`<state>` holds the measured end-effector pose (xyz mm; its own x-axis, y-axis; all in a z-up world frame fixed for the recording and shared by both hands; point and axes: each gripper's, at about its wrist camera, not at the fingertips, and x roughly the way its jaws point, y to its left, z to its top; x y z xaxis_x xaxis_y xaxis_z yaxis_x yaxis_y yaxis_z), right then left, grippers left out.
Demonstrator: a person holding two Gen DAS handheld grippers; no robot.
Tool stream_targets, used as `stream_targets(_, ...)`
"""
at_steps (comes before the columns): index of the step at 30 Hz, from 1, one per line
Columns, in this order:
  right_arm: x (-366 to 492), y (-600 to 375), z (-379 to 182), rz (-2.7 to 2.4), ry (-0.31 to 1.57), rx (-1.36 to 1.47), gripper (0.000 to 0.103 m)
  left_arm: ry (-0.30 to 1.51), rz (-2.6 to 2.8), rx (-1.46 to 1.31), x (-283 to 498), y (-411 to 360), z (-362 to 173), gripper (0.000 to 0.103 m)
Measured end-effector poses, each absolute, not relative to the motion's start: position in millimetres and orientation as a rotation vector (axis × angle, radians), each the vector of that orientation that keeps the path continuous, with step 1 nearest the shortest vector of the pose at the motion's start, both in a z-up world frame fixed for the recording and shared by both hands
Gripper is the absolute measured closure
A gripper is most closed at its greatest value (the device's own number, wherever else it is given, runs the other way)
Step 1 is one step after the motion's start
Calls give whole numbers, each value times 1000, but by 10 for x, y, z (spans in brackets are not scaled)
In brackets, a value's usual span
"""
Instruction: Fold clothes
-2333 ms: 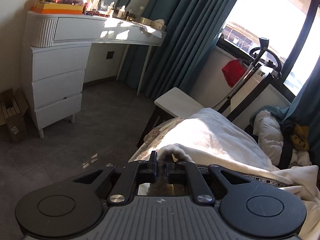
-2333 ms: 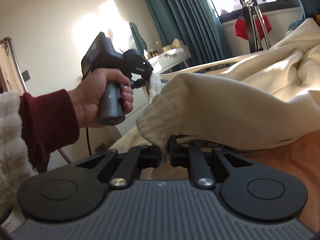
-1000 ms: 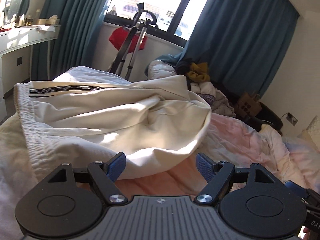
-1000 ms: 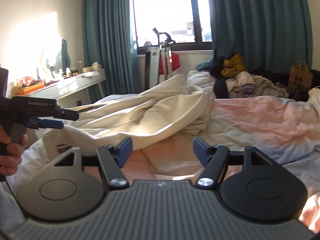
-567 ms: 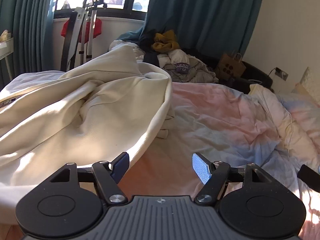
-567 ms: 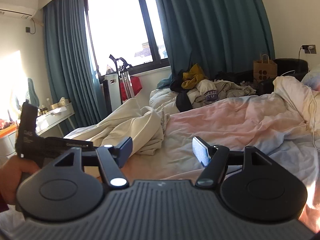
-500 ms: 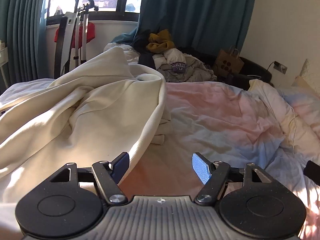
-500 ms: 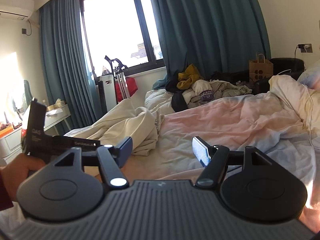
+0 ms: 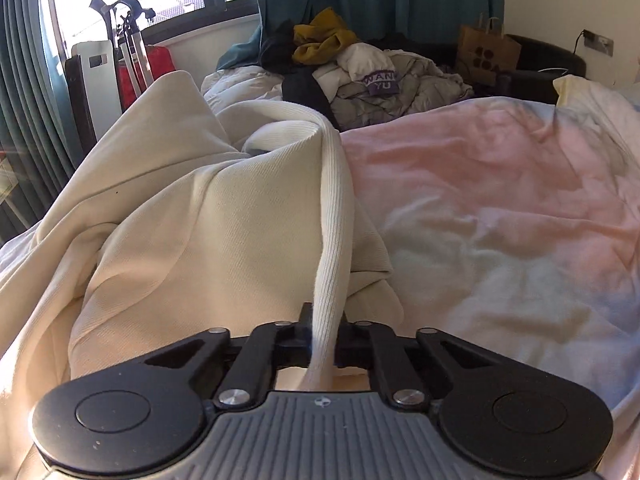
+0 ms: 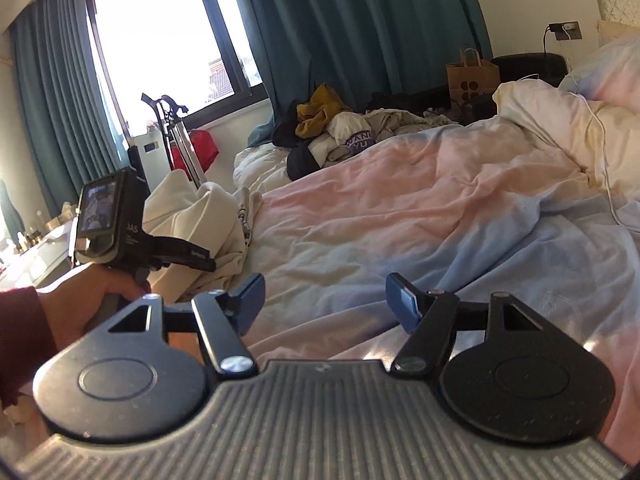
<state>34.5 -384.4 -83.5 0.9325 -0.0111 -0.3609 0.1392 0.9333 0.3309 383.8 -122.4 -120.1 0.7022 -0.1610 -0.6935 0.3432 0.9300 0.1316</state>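
Left gripper (image 9: 322, 338) clamped on ribbed hem (image 9: 334, 208) of cream garment (image 9: 192, 208) at bed (image 9: 500, 208) left edge. Right gripper (image 10: 324, 300) jaws apart, empty, above bedding.

"wang yu" in white on a purple garment patch (image 9: 380, 82) among the piled clothes

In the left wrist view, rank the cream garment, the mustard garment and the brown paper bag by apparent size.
1. cream garment, though it is nearest the camera.
2 and 3. mustard garment and brown paper bag look alike; unranked.
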Motion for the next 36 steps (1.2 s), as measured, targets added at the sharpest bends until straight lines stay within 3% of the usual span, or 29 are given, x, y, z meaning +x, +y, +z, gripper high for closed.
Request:
stream_targets(12,482,-3741,-898,-95,385,291,34,617,-517,175,2220,-711,-363,101)
stream_targets(20,181,-3638,-670,-51,360,291,34,642,-517,-8,1014,-217,-589,101)
stream_targets(28,54,-3478,-610,150,443,435,34,622,-481,-199,859,160,-795,101)
stream_targets(36,990,-3382,-290,262,495,615,33,589,-559,-238,1000,199,-936,100)
